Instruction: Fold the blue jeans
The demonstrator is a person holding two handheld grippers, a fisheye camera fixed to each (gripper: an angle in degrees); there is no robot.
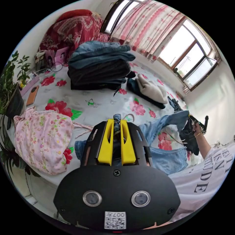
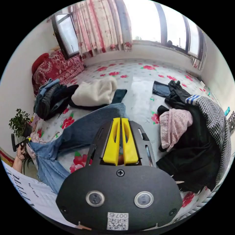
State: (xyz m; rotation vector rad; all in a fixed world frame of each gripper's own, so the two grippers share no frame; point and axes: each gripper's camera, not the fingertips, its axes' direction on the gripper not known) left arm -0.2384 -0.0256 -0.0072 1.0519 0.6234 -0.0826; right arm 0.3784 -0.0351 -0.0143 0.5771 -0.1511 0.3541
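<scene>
The blue jeans (image 1: 169,156) lie stretched across a flower-print bed sheet (image 1: 102,102). In the left gripper view my left gripper (image 1: 117,121) is shut on a bunch of denim at the jeans' near end. One leg (image 1: 169,121) rises to the right toward my right gripper (image 1: 195,122), held in a hand. In the right gripper view my right gripper (image 2: 120,120) has its yellow jaws together at the leg's hem (image 2: 117,109). The leg (image 2: 80,134) runs left to the left gripper (image 2: 20,143).
A stack of folded jeans and dark clothes (image 1: 100,66) and a cream sweater (image 1: 151,90) sit farther back. A pink floral garment (image 1: 41,139), a phone (image 1: 32,95) and a plant (image 1: 12,80) are left. A dark heap with a checked coat (image 2: 215,132) lies right.
</scene>
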